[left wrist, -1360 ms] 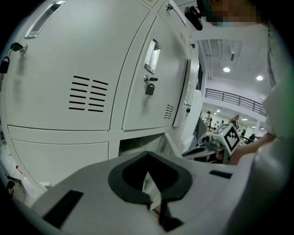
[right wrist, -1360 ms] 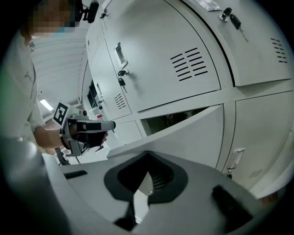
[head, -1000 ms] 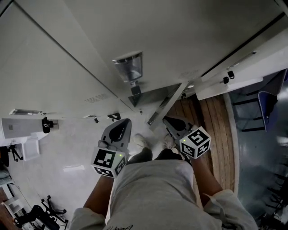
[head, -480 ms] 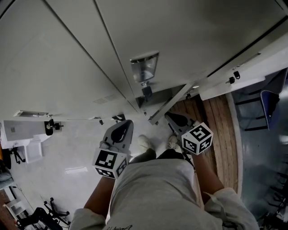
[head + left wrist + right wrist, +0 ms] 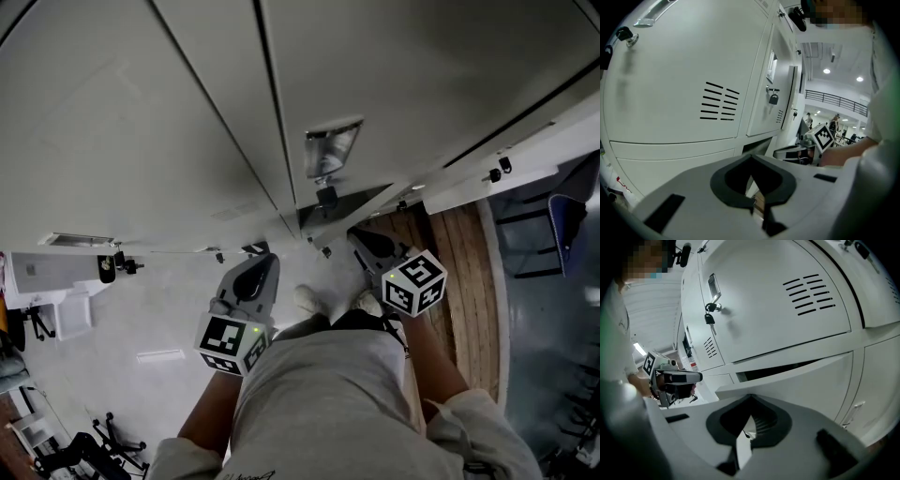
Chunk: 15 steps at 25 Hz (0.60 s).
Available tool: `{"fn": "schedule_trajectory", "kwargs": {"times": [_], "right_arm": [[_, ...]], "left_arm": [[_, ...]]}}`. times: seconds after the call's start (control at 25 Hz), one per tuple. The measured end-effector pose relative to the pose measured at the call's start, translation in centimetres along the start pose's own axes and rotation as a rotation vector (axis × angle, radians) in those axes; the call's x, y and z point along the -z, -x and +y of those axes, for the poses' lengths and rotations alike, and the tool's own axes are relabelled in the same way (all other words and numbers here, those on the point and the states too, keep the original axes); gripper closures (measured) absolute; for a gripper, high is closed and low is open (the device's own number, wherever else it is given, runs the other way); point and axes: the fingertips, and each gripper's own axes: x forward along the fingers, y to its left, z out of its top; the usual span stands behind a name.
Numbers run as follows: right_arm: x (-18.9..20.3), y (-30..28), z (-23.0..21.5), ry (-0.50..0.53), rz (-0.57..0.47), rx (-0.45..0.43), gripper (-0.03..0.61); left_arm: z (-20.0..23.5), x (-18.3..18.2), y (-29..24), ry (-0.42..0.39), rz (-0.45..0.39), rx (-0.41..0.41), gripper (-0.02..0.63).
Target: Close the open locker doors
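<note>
White metal lockers filled the upper part of the head view, their doors running in long plain panels. One tall door carried a shiny handle plate with a small lock hanging under it. Just below that, a low locker door stood ajar, its grey edge tilted out from the row. The left gripper pointed at the foot of the lockers, apart from them, with its marker cube near the person's grey shirt. The right gripper reached close to the ajar door; contact could not be made out. Two pale shoes showed between the grippers, and a strip of wooden floor ran along the right. In the left gripper view, the left gripper's jaws were clenched tip to tip with nothing between them. They faced a shut door with vent slots. A second door beside it bore a padlock, and the right gripper's cube showed further off to the right. In the right gripper view, the right gripper's jaws were likewise pressed together and empty. Straight ahead lay the low locker door, leaning outward with a dark gap along its top. Above it a shut door held a key in its lock.
</note>
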Motion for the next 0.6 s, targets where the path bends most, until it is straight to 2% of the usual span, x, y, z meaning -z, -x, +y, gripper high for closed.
{"fn": "schedule_trajectory", "kwargs": {"times": [0.6], "right_arm": [[-1.6, -2.6, -0.9, -0.034, -0.012, 0.004, 0.551]], "left_arm": [[1.6, -1.0, -0.4, 0.007, -0.015, -0.005, 0.598]]}}
